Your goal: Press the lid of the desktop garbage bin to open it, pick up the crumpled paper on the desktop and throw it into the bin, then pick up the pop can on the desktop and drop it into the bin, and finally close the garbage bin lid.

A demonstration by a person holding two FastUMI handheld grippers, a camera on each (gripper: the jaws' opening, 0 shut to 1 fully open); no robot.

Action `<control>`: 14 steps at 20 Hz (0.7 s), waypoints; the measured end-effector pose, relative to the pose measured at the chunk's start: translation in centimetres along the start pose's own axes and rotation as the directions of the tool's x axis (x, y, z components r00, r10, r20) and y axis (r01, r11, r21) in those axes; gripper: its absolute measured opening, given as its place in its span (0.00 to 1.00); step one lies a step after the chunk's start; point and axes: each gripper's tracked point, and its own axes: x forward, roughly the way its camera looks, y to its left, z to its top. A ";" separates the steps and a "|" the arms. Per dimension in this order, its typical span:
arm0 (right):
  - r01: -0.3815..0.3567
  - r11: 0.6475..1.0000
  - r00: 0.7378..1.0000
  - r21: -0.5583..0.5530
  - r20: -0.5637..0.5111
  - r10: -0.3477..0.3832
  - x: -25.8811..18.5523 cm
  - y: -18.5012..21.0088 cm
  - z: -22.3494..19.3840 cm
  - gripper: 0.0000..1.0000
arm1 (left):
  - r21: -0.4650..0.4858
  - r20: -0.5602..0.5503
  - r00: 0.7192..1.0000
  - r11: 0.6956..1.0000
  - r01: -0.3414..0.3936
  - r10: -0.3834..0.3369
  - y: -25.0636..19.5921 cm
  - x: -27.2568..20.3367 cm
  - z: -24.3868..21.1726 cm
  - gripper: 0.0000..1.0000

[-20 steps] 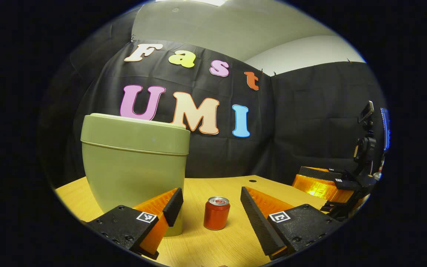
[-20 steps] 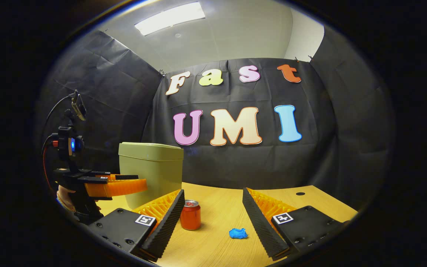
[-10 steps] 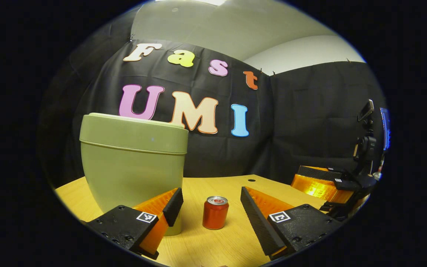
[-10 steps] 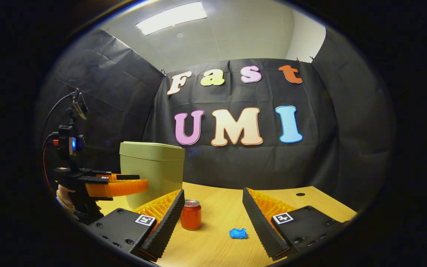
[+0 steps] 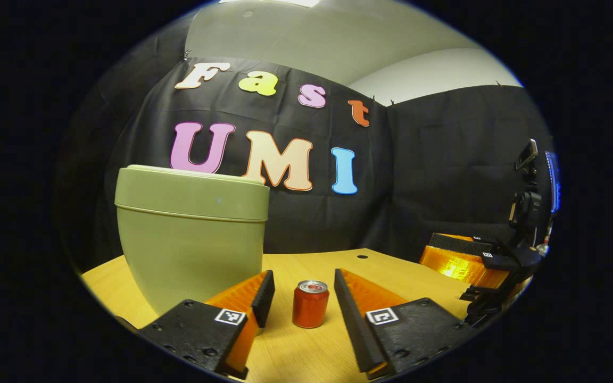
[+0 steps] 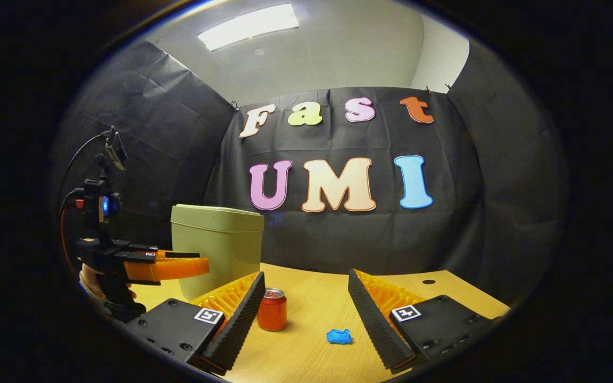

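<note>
The olive-green plastic garbage bin [image 5: 192, 234] stands on the light wooden table [image 5: 306, 351] with its lid [image 5: 192, 194] closed. The small red pop can [image 5: 310, 304] stands upright just to the right of the bin. The left gripper [image 5: 298, 292] has its fingers apart, and the can is seen between them but farther away, not touched. The right gripper [image 6: 306, 298] is also wide apart and holds nothing. The blue crumpled paper [image 6: 339, 336] lies on the table right of the can, well apart from the bin.
</note>
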 end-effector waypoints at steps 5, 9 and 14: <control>-0.003 1.000 1.000 -0.002 -0.007 0.003 0.2 0.0 -0.2 0.98 | 0.011 -0.019 1.000 1.000 -0.016 0.017 0.5 -0.1 -0.1 0.22; -0.001 1.000 1.000 -0.025 0.002 0.001 0.2 0.1 -0.1 1.00 | -0.002 -0.044 0.999 1.000 -0.003 0.003 0.3 -0.5 -0.1 0.00; 0.002 1.000 1.000 -0.022 -0.008 -0.002 0.3 0.0 -0.7 0.99 | 0.002 0.002 1.000 1.000 -0.008 0.008 0.9 -1.7 3.6 0.00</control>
